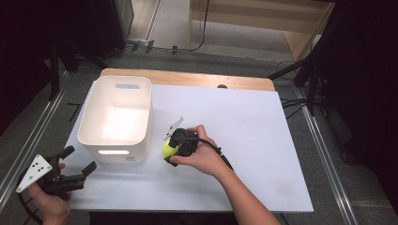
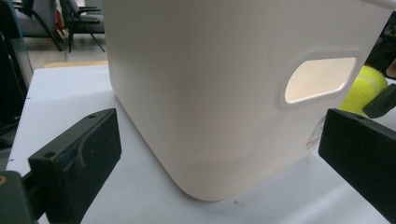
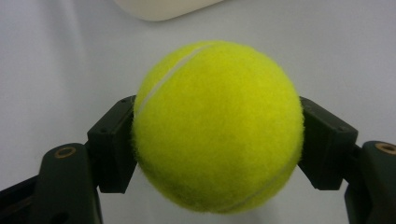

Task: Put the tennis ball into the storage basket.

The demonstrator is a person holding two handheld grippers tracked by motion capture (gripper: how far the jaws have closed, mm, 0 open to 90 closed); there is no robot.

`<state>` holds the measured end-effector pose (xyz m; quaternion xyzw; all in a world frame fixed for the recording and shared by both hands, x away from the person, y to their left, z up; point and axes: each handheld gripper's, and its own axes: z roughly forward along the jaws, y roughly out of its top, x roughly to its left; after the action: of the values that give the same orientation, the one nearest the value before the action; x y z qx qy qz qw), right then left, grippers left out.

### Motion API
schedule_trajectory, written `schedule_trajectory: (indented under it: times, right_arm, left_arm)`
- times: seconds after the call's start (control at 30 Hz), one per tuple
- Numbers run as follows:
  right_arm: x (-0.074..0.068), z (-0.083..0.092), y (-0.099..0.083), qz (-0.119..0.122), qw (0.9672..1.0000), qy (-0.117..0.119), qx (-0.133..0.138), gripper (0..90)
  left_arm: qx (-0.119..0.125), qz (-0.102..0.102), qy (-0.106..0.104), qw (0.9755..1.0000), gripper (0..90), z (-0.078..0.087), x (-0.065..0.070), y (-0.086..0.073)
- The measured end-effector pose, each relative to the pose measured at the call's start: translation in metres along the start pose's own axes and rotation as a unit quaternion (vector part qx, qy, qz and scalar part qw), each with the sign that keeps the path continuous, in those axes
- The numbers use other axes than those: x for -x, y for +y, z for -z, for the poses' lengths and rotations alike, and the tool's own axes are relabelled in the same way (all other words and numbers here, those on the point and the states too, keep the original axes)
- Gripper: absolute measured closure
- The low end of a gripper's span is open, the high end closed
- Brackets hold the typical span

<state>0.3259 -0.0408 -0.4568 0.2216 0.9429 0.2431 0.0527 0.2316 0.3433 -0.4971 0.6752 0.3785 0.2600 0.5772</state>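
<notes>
A: Starting at the left, the left gripper (image 1: 70, 169) hangs off the near-left corner of the white surface (image 1: 263, 140), jaws spread wide with nothing between them. Its own camera looks straight at the near wall of the white bin (image 2: 210, 93) and its handle slot.

B: And the bin itself?

A: Upright on the surface, left of centre, looking empty from above (image 1: 89, 126). Just to its right, the right gripper (image 1: 172, 152) has its jaws clamped on the tennis ball (image 1: 168, 149), one pad on each side (image 3: 217, 126). The ball sits low, near the bin's near-right corner, at or barely above the surface; I cannot tell which.

B: What might spoil it from here?

A: I'd judge the ball is headed for the bin. The pads only catch the ball's flanks, and felt on a round body can roll out if the hand twists during the lift. The bin wall is also tall and close, so a low swing could knock the ball or the jaws against the rim. Released too high, the ball may bounce back out.
</notes>
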Motion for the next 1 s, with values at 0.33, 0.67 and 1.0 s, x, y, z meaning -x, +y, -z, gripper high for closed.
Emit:
schedule_trajectory:
  times: [0.33,0.67,1.0]
  right_arm:
    - [0.003,0.010,0.007,0.001,1.0000,0.001,0.000,23.4]
    - [0.006,0.022,0.018,0.009,0.9999,0.011,-0.001,23.5]
    - [0.007,0.033,0.030,0.014,0.9998,0.011,0.003,23.5]
  left_arm:
    - [0.000,0.000,0.000,1.0000,0.0,0.000,0.000,0.000]
    - [0.000,-0.001,-0.001,1.0000,0.0,0.000,0.000,0.000]
    - [-0.001,-0.001,-0.001,1.0000,0.0,0.000,0.000,0.000]
